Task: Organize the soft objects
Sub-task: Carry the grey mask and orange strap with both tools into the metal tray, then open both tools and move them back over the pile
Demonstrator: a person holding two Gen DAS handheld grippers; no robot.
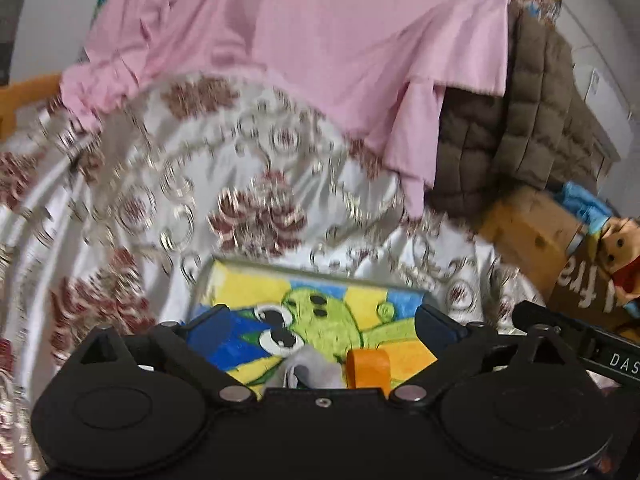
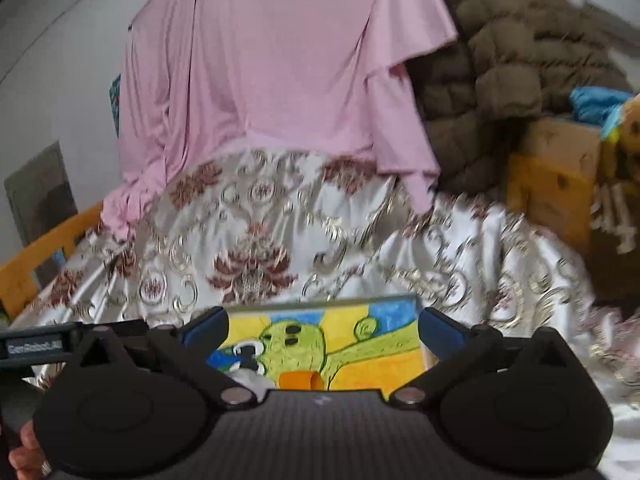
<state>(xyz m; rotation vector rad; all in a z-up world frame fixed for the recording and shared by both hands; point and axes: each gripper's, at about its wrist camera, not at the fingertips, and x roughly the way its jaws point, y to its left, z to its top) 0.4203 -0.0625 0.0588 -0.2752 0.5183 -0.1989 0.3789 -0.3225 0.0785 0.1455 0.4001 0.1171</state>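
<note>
A pink garment [image 1: 304,40] lies spread over the far part of a bed with a white satin cover with red flowers [image 1: 140,184]. Close in front of both grippers lies a flat rectangular piece with a green cartoon figure on yellow and blue [image 1: 320,316] [image 2: 320,340]. A small orange thing [image 1: 368,368] and a bit of grey cloth [image 1: 308,368] sit at its near edge. My left gripper [image 1: 322,320] stands open above this piece, nothing between its blue fingers [image 1: 208,324]. My right gripper [image 2: 324,326] is open too and holds nothing.
A brown quilted jacket [image 1: 520,128] is heaped at the right of the bed, partly under the pink garment. Cardboard boxes [image 1: 532,232] and a plush toy [image 1: 616,248] stand further right. An orange wooden bed frame [image 2: 44,248] runs along the left.
</note>
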